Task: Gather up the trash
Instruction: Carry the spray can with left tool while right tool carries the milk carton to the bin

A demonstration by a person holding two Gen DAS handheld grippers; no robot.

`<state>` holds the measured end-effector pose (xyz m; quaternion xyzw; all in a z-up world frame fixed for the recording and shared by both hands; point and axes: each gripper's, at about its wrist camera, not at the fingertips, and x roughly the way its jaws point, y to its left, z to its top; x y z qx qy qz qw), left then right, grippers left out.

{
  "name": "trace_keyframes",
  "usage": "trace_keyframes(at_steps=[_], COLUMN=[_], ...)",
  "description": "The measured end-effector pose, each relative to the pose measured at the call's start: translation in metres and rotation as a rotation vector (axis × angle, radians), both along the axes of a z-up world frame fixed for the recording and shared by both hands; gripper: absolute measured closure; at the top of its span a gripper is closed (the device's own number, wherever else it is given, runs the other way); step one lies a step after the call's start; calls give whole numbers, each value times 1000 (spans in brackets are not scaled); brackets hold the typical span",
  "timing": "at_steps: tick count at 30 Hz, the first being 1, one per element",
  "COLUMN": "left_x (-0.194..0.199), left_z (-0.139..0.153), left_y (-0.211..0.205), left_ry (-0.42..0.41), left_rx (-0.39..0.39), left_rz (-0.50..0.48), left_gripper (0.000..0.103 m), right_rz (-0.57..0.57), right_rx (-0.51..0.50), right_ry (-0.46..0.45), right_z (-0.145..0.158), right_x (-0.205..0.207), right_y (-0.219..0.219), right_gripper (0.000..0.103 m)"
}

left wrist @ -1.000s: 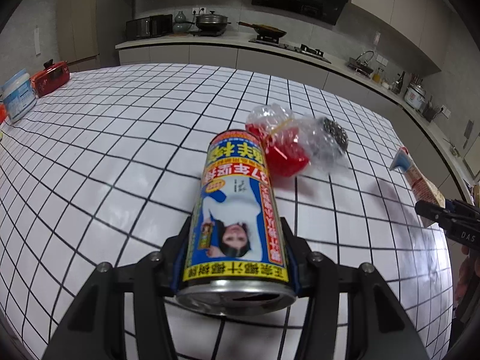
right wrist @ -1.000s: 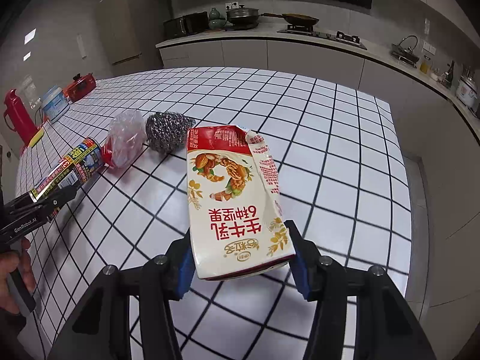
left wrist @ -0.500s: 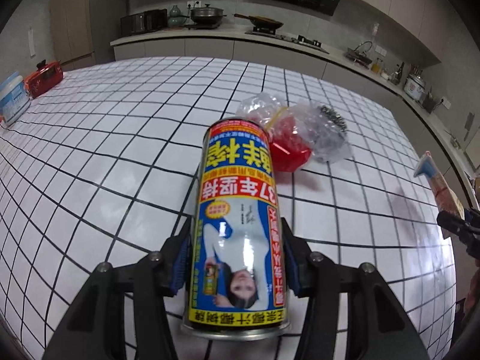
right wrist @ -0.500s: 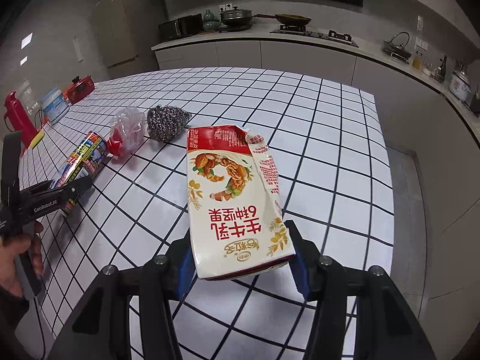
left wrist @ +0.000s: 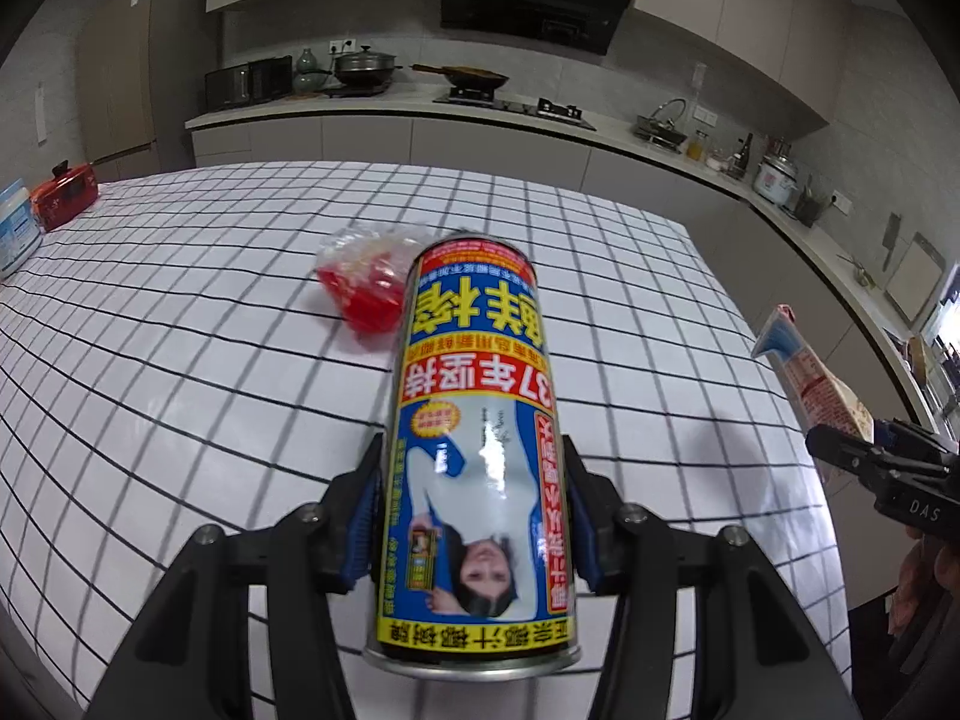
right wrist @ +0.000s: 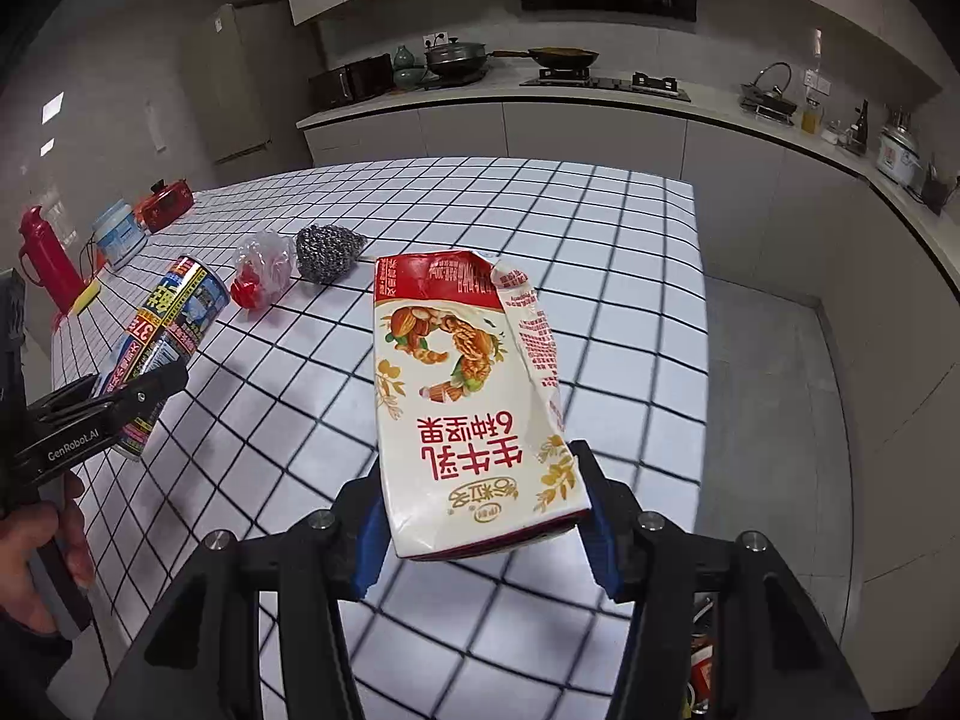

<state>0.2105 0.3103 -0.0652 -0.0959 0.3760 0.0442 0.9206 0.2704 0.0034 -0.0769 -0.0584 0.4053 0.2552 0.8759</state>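
Note:
My left gripper (left wrist: pixel 474 516) is shut on a tall drink can (left wrist: pixel 477 450) with a blue, yellow and red label, held above the white tiled table (left wrist: pixel 180 360). The same can (right wrist: pixel 168 330) shows at the left of the right wrist view, in the left gripper (right wrist: pixel 129 399). My right gripper (right wrist: pixel 483 522) is shut on a crumpled white and red milk carton (right wrist: pixel 468 396), lifted over the table's right part; the carton (left wrist: pixel 810 372) also appears at the right edge of the left wrist view. A clear plastic bag with red contents (right wrist: pixel 258 273) lies on the table.
A steel wool scrubber (right wrist: pixel 327 252) lies beside the bag. At the table's far left stand a red flask (right wrist: pixel 45 258), a white tub (right wrist: pixel 120 234) and a red box (right wrist: pixel 165 207). Grey floor (right wrist: pixel 780 390) lies past the table's right edge. Kitchen counters run behind.
Both grippers have moved toward the table's right side and a little upward, each keeping its item. In the left wrist view the bag has slid left behind the can and the scrubber is hidden.

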Motion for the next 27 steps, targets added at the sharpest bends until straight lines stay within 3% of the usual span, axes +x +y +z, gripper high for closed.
trace_keyframes(at_steps=[8, 27], left_x=[-10, -22], left_z=[1, -3], left_y=[-73, -274], left_ry=[0, -4], left_rx=[-9, -28], left_rz=[-63, -300], left_gripper=[50, 50], right_rz=[-48, -235], right_rx=[-2, -39], right_ry=[-2, 9], right_z=[4, -4], right_x=[-24, -75], right_y=[-75, -300], right_gripper=[47, 47])
